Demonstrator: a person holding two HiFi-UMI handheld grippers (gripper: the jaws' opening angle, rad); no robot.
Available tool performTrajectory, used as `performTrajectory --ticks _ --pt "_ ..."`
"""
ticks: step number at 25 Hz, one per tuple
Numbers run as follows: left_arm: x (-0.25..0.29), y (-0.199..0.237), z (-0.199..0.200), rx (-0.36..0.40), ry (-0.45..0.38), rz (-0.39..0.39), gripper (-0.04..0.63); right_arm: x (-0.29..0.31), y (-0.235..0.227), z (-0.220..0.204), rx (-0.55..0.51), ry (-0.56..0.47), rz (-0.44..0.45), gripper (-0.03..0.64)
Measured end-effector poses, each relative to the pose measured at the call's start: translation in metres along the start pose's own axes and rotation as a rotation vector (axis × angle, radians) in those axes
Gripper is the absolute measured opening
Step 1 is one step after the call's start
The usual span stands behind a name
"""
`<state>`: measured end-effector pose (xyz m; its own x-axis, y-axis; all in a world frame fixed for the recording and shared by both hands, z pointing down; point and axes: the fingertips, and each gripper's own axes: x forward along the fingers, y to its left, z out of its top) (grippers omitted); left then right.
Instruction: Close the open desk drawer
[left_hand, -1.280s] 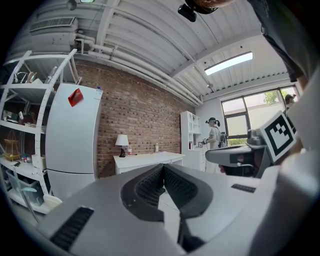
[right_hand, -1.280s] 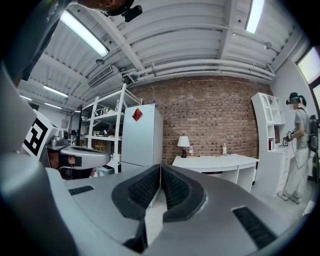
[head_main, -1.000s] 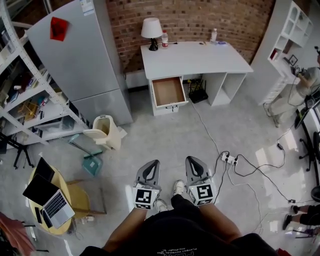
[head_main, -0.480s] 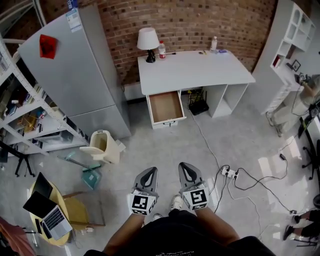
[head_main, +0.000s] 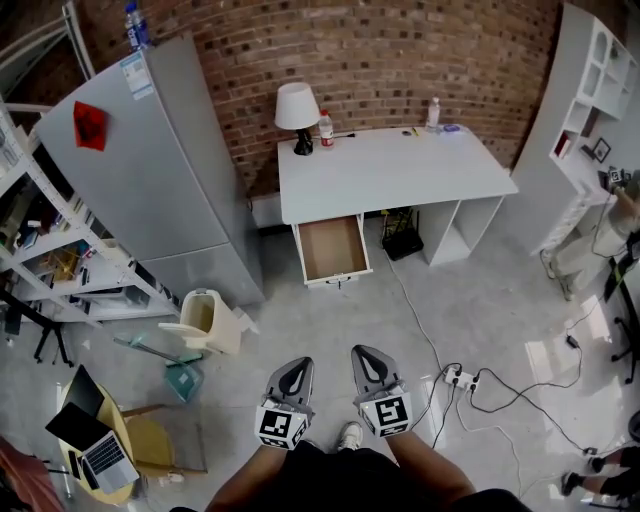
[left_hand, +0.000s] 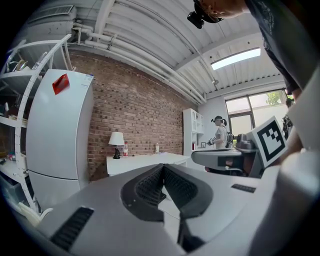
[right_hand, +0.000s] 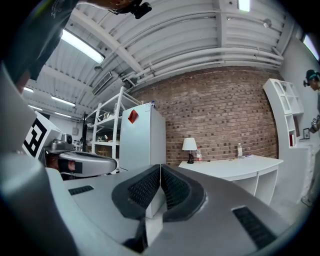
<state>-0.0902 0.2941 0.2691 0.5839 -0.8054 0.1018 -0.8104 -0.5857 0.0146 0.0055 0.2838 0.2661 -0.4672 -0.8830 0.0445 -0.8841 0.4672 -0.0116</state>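
Far left: metal rack (head_main: 45, 260) w/ clutter. Below it, open laptop (head_main: 88, 450) on a round yellow table (head_main: 140, 440). Next, grey fridge (head_main: 165, 180), red tag (head_main: 89, 125) on its door, bottle (head_main: 136, 24) on top. Cream bin (head_main: 205, 318) on floor in front of fridge.

Centre: white surface (head_main: 420, 170) against brick wall (head_main: 400, 50); lamp (head_main: 297, 112) + small bottle (head_main: 324, 130) at its back left corner. Drawer (head_main: 331, 248) sticks out under surface's left end, pulled toward me, brown bottom showing.

Low centre: my left gripper (head_main: 298, 366), jaws pressed together, nothing btwn them. Just beside it, my right gripper (head_main: 364, 354), jaws likewise closed on nothing. Both point toward drawer, well apart from it, floor btwn.

Right of them: power strip (head_main: 459, 377) + cables (head_main: 520, 390) on floor. Far right: white shelf unit (head_main: 590, 110), a person (head_main: 598, 240) at frame edge.
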Motion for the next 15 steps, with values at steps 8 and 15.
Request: performTrajectory --ticks 8,15 --pt "0.035 0.02 0.001 -0.006 -0.001 0.004 0.008 0.036 -0.016 -0.002 0.011 0.008 0.013 0.029" --pt "0.081 0.053 0.005 -0.005 -0.005 -0.042 0.008 0.085 -0.031 -0.001 -0.009 0.025 -0.012 0.029"
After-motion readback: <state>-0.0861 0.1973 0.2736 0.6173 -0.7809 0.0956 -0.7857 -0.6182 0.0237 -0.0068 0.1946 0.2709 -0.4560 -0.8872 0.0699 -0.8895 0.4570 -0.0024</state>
